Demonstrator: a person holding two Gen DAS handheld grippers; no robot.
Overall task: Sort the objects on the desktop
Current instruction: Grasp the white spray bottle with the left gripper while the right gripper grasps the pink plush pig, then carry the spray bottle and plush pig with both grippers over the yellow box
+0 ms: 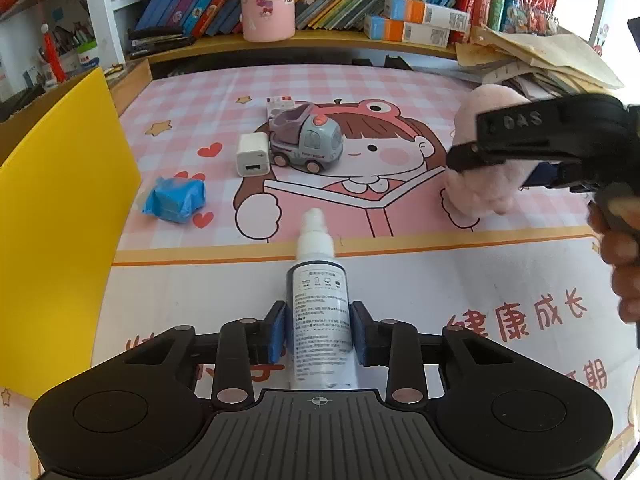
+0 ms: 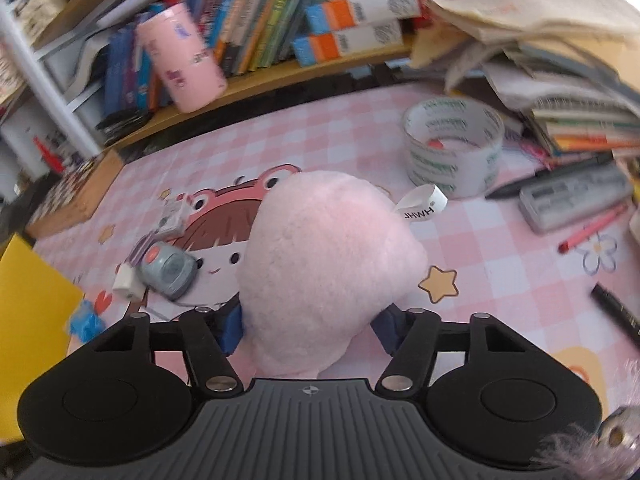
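Observation:
My left gripper [image 1: 319, 330] is shut on a white spray bottle [image 1: 319, 304], its nozzle pointing away over the pink desk mat [image 1: 420, 288]. My right gripper [image 2: 310, 330] is shut on a pink plush toy [image 2: 320, 264]; the same toy [image 1: 486, 192] and gripper [image 1: 540, 140] show at the right of the left wrist view. A grey toy truck [image 1: 306, 140], a white charger cube [image 1: 252, 156] and a blue wrapped packet [image 1: 174, 198] lie on the mat. The truck [image 2: 170, 270] and the cube [image 2: 127, 280] also show in the right wrist view.
A yellow board [image 1: 56, 220] stands along the left. A shelf with books and a pink bottle [image 1: 266, 0] runs along the back. A tape roll [image 2: 454, 146], pens [image 2: 596, 226], a grey case [image 2: 576, 198] and stacked papers [image 2: 560, 80] lie at the right.

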